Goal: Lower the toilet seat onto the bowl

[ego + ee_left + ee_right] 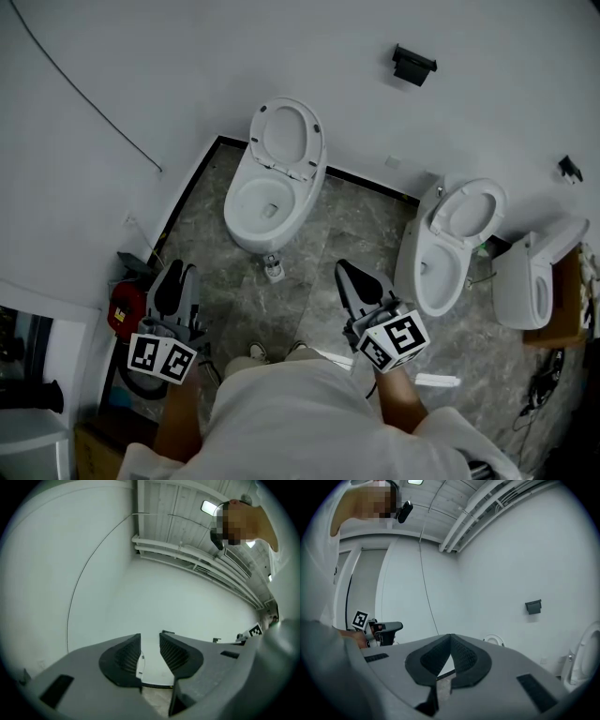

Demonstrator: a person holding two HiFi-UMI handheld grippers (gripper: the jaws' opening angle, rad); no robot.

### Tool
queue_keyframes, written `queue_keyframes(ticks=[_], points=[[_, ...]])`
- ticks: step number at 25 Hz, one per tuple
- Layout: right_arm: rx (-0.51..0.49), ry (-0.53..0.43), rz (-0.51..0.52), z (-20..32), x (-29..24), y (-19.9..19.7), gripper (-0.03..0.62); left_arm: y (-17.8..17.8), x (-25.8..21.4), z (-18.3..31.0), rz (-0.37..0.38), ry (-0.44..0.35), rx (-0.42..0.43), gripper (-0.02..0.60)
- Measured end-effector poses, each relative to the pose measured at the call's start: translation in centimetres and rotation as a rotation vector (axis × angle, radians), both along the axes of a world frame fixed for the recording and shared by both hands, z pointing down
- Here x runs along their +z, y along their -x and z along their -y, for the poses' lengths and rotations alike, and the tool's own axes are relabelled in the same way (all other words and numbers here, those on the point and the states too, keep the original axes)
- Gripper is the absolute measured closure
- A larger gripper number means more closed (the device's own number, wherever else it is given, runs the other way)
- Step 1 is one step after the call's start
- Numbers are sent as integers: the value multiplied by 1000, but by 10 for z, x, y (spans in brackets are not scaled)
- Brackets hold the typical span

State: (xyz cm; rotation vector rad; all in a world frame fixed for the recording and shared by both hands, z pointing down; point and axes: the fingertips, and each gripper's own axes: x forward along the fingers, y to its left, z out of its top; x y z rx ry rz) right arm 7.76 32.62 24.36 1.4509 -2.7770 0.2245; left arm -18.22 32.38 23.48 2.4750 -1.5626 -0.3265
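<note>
so, take the white ceramic toilet bowl against the pale wall as your landmark. well to the left of the bowl, by the wall, sits a red rounded object; what it is cannot be told. nearer the bowl, below and left of it, you hold your left gripper well apart from the porcelain. its dark ribbed fingers stand a little apart, released, with only wall and floor showing in the gap.

the white oval toilet seat stands raised behind the bowl, leaning back at the wall, off the rim. the grey marbled floor tiles spread out in front of the bowl.

below and right of the bowl you hold your right gripper, also clear of the porcelain. its fingers are clenched tip to tip and grasp nothing.

further right of the bowl stands a second white toilet, its seat up too. above and right of the bowl, a small black bracket hangs on the wall.
</note>
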Motion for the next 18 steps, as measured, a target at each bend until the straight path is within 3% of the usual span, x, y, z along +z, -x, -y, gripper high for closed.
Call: queue_keyframes(ticks=[5,8,11,18], points=[[18,7,13,2,4,-21,597,1,6,8,-109,36,-7,380],[31,11,25,3,7,-37,597,-3,4,13,-147,40,-20,276],[49,16,37,7,14,-52,597,-10,1,17,-130,34,-22,241],[46,54,45,24,29,-56,597,-6,14,25,-59,67,-53,235]])
